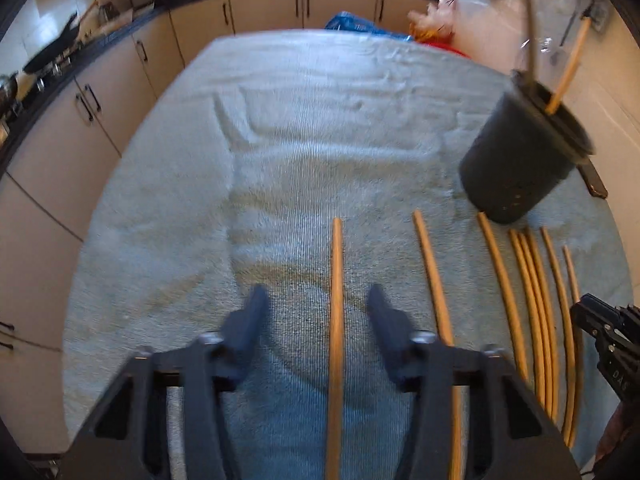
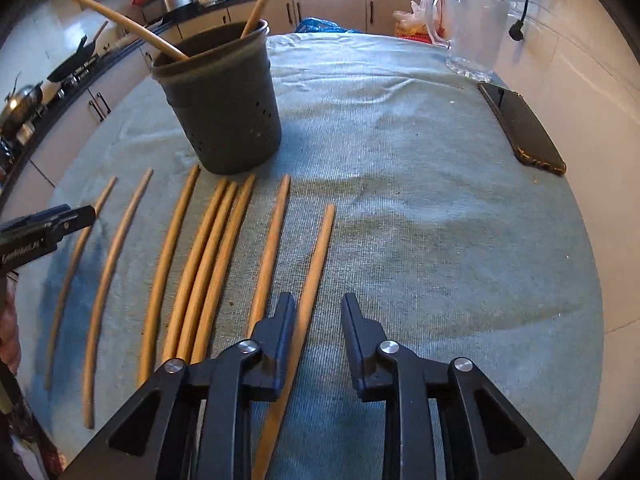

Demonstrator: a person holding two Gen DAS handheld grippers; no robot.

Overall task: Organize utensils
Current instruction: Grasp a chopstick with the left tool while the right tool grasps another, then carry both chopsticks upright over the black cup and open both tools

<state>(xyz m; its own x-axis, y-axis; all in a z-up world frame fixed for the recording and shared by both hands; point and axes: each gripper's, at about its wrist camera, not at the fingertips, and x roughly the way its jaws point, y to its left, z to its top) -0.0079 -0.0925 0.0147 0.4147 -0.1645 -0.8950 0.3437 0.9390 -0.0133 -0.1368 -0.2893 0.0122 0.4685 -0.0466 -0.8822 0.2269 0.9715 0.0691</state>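
Several long wooden sticks lie side by side on a pale blue towel [image 1: 304,128]. My left gripper [image 1: 318,310] is open and tilted down over the leftmost stick [image 1: 336,280], which runs between its fingers nearer the right one. My right gripper [image 2: 318,320] is open around the rightmost stick [image 2: 318,256]; the stick lies against the left finger [image 2: 284,324] and clear of the right one. A dark perforated holder [image 2: 228,112] stands behind the row with two sticks leaning in it. The same holder [image 1: 524,152] appears in the left wrist view at the upper right.
A dark phone [image 2: 520,128] lies on the towel's right edge. A clear glass jug [image 2: 474,36] stands at the far right corner. Kitchen cabinets [image 1: 80,128] and a cluttered counter run along the left and back. The left gripper's tip [image 2: 52,224] shows at the right wrist view's left edge.
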